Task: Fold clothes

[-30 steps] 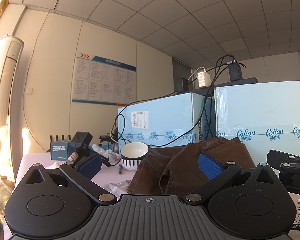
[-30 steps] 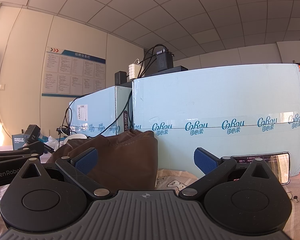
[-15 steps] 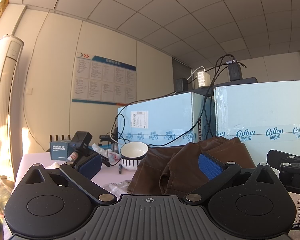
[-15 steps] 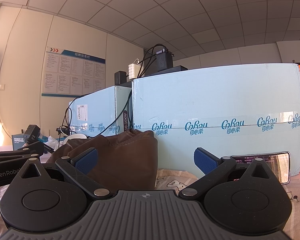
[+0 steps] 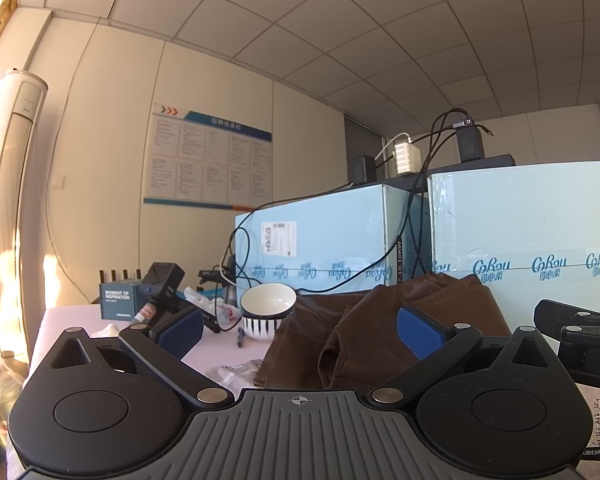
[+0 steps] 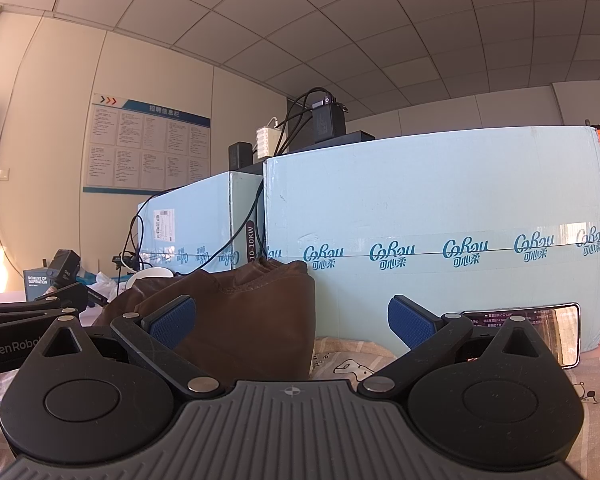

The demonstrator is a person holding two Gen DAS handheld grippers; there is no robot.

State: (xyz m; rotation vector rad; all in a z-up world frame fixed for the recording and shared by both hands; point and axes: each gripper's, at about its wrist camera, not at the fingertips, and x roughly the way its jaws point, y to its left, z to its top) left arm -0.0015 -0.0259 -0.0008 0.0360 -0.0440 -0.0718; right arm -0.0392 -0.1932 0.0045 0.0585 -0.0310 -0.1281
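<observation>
A brown garment [image 5: 364, 332] lies heaped on the table against the pale blue boxes; it also shows in the right wrist view [image 6: 240, 320]. My left gripper [image 5: 298, 330] is open and empty, its blue pads [image 5: 418, 330] just short of the heap. My right gripper [image 6: 290, 322] is open and empty, its left pad [image 6: 172, 320] in front of the garment's near side. The right gripper's body shows at the right edge of the left wrist view [image 5: 580, 336].
Two pale blue cardboard boxes [image 6: 440, 232] with cables stand behind the garment. A striped white bowl [image 5: 267, 312], a small dark box [image 5: 118, 300] and clutter sit at the left. A phone [image 6: 540, 324] leans on the right box. A patterned cloth [image 6: 352, 360] covers the table.
</observation>
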